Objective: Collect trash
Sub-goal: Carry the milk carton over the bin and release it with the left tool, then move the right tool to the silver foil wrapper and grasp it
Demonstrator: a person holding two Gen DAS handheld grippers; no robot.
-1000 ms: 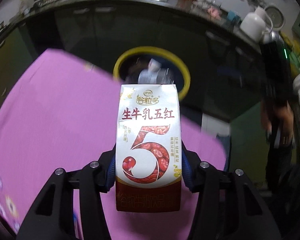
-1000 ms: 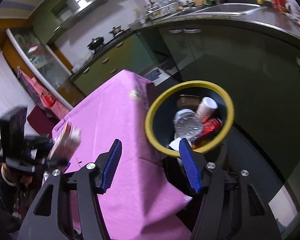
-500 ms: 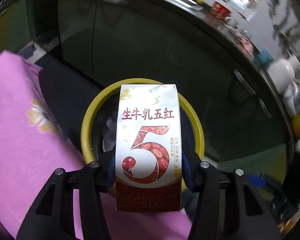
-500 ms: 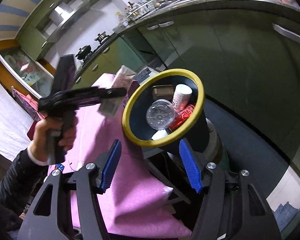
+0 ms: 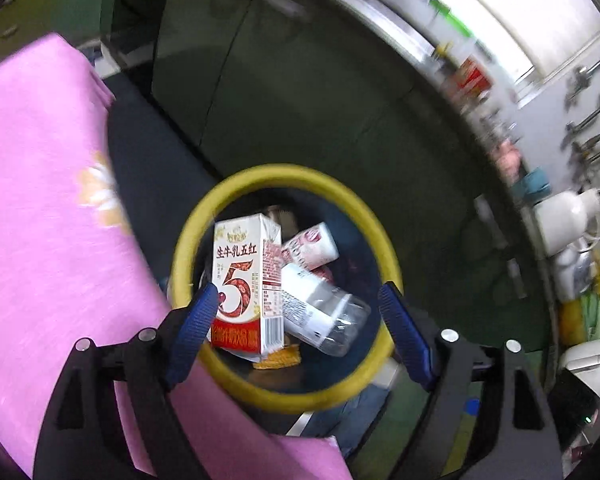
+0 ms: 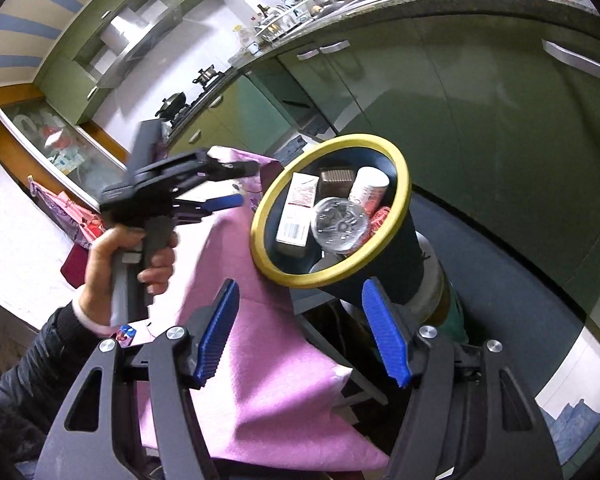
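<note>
The left gripper (image 5: 296,316) now stands wide open and empty; a moment ago its fingers clamped the milk carton (image 5: 242,284), which has dropped into the bin (image 5: 284,176) straight ahead of the fingertips, beside a clear bottle (image 5: 324,312) and a paper cup (image 5: 312,246). That piece of trash is collected. The right gripper (image 6: 300,332) is also spread wide, holding nothing, the bin beyond its tips. The pink tablecloth (image 5: 40,200) lies left of the fingers; nothing blocks the way back.

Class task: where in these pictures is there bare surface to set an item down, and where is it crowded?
Bare: the pink tablecloth left of the yellow-rimmed bin. Crowded: the bin, holding a milk carton, clear plastic bottle and paper cup.
</note>
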